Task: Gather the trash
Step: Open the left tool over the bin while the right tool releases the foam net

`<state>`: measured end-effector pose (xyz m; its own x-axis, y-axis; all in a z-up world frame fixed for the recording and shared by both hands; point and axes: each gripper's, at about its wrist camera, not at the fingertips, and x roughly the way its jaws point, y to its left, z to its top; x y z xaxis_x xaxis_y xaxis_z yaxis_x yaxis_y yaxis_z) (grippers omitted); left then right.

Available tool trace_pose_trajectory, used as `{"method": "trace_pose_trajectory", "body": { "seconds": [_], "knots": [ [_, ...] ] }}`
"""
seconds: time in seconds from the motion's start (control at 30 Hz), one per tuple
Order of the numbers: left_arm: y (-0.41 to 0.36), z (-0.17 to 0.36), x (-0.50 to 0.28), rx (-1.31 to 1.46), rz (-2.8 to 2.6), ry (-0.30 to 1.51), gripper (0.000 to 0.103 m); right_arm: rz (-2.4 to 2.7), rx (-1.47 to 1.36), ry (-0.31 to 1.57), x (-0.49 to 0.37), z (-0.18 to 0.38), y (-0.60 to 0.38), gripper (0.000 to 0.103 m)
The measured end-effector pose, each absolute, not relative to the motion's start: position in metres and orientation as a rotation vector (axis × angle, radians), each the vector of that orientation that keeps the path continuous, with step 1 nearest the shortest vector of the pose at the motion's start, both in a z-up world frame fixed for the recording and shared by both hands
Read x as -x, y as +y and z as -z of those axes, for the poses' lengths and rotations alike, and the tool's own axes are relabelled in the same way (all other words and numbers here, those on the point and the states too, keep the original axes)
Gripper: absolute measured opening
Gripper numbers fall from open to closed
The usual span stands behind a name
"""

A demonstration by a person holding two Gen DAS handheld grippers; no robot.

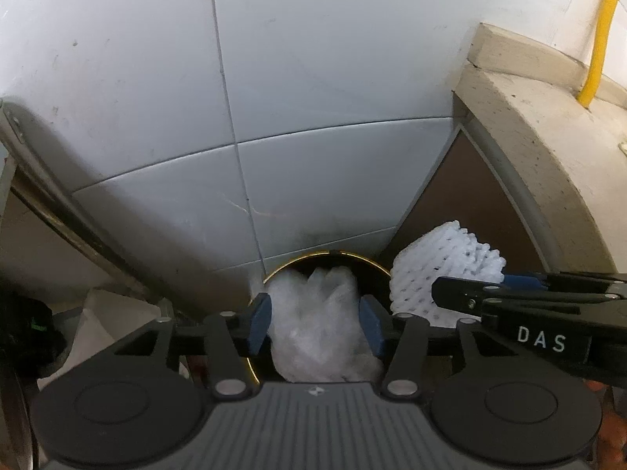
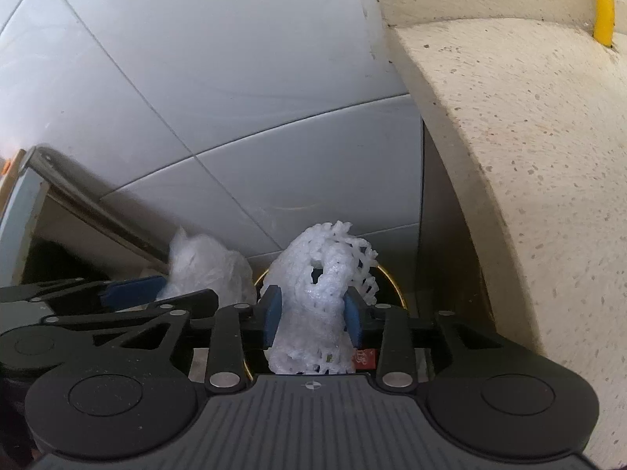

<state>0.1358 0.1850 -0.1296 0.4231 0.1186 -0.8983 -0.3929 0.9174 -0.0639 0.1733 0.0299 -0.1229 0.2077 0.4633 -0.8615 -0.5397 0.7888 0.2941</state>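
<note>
Left wrist view: left claw point(image 1: 315, 323) half-open around crumpled plastic point(image 1: 317, 313)

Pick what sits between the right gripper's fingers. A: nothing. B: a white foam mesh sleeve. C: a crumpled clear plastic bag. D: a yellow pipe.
B: the white foam mesh sleeve stands between the right gripper's blue pads, over the gold-rimmed bin.
</note>
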Motion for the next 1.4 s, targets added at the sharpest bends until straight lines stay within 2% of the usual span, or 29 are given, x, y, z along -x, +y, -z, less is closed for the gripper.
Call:
{"method": "trace_pose_trajectory", "body": {
  "seconds": [0.27,0.33,0.73,1.4],
  "knots": [
    [0.190,0.130,-0.134,0.302,-0.349,1.090,0.048,-0.696,0.057,1.183,-0.180,0.129,0.027,0.051],
    [0.191,0.128,-0.133,0.308,-0.352,1.086,0.048,-0.695,0.060,1.181,-0.180,0.128,0.026,0.055],
    [0.184,0.117,-0.129,0.296,-0.328,1.059,0.049,-0.681,0.045,1.155,-0.175,0.117,0.018,0.055],
    [0.157,0.066,-0.122,0.224,-0.257,0.945,0.050,-0.648,0.000,1.024,-0.154,0.064,-0.014,0.055]
  ]
}}
